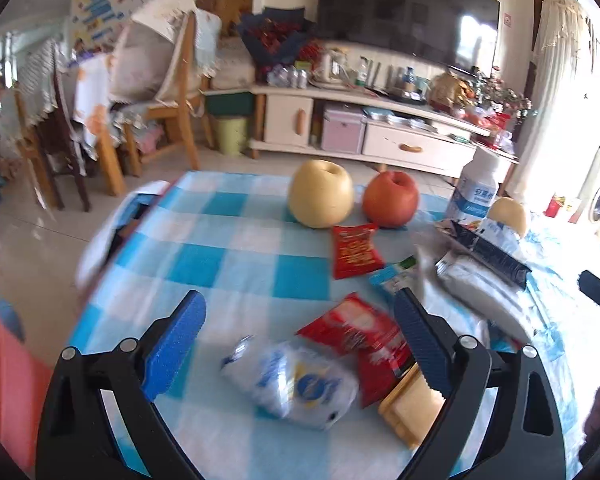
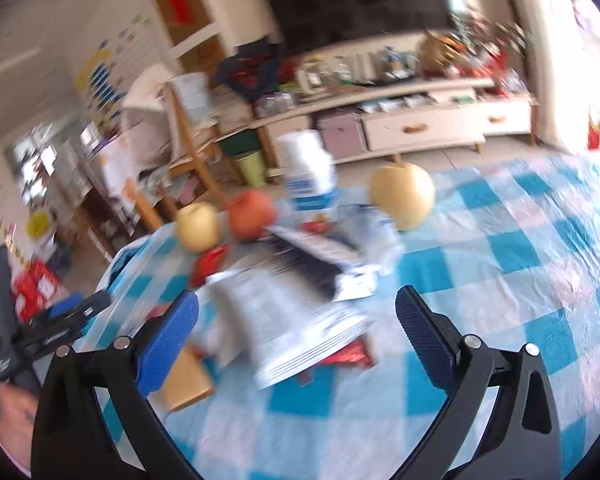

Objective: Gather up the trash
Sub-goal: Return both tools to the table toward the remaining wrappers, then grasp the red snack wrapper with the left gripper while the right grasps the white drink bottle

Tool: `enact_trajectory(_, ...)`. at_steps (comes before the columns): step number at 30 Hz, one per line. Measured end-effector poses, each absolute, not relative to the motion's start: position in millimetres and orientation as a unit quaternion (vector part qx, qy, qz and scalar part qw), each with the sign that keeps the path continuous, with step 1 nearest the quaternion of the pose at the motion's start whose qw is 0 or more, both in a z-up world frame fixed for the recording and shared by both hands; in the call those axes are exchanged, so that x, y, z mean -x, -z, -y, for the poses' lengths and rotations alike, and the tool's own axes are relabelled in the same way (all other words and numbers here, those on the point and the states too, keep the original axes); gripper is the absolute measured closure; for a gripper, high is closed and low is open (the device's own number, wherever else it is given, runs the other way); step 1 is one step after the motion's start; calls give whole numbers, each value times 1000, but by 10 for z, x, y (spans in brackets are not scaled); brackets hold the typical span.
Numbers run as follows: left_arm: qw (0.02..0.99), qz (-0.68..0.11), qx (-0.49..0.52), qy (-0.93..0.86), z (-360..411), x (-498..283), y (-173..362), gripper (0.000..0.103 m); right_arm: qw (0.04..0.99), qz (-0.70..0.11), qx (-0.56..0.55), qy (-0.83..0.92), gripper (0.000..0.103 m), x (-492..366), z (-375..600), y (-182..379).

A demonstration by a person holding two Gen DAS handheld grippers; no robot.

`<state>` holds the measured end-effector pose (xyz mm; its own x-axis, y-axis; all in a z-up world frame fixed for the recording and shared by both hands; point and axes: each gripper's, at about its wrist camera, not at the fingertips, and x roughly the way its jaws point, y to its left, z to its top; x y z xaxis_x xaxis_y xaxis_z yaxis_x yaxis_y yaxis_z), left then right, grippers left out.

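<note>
A heap of wrappers lies on a blue-and-white checked tablecloth [image 1: 236, 240]. My left gripper [image 1: 299, 300] is open just above a crumpled white-and-blue plastic wrapper [image 1: 296, 384] and a red snack packet [image 1: 360, 332]. A yellow cracker block [image 1: 412, 408] lies by its right finger. Farther off are a small red packet [image 1: 354, 250] and a green-white packet [image 1: 396, 276]. My right gripper [image 2: 296, 300] is open, with a white-grey bag [image 2: 296, 320] lying between its fingers on the table. A dark wrapper [image 2: 312, 264] rests behind the bag. Both views are blurred.
Two yellow pears [image 1: 321, 194] [image 1: 508, 210], a red apple [image 1: 391, 200] and a white bottle [image 1: 478, 188] stand at the table's far side. A green bin [image 1: 232, 134] sits on the floor by the TV cabinet [image 1: 412, 148]. Chairs [image 1: 172, 112] stand to the left.
</note>
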<state>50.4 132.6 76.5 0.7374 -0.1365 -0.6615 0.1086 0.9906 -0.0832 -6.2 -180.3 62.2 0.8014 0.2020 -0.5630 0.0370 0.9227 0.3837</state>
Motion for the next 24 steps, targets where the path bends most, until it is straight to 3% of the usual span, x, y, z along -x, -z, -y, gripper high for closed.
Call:
enact_trajectory(7,907,-409,56,88,-1146,-1081,-620,10,906,-329,-264,-35,4,-414,2342,-357)
enact_trajectory(10,888,-447,59,91,-995,-1362,-542,19,901,-329,-280,-49,6,-584,2448,-284)
enact_trajectory(13,877,-469,56,91,-872,-1548,-474,21,897,-336,-281,-65,16,-750,2453,-220)
enact_trajectory(14,876,-472,47,88,-823,-1597,-455,22,893,-343,-281,-75,24,-814,2439,-181)
enact_trajectory(17,869,-489,15,77,-664,-1751,-369,22,892,-353,-269,-83,26,-929,2393,-114)
enact_trajectory(24,853,-520,5,51,-584,-1954,-123,45,886,-363,-273,-97,26,-1095,2384,-34)
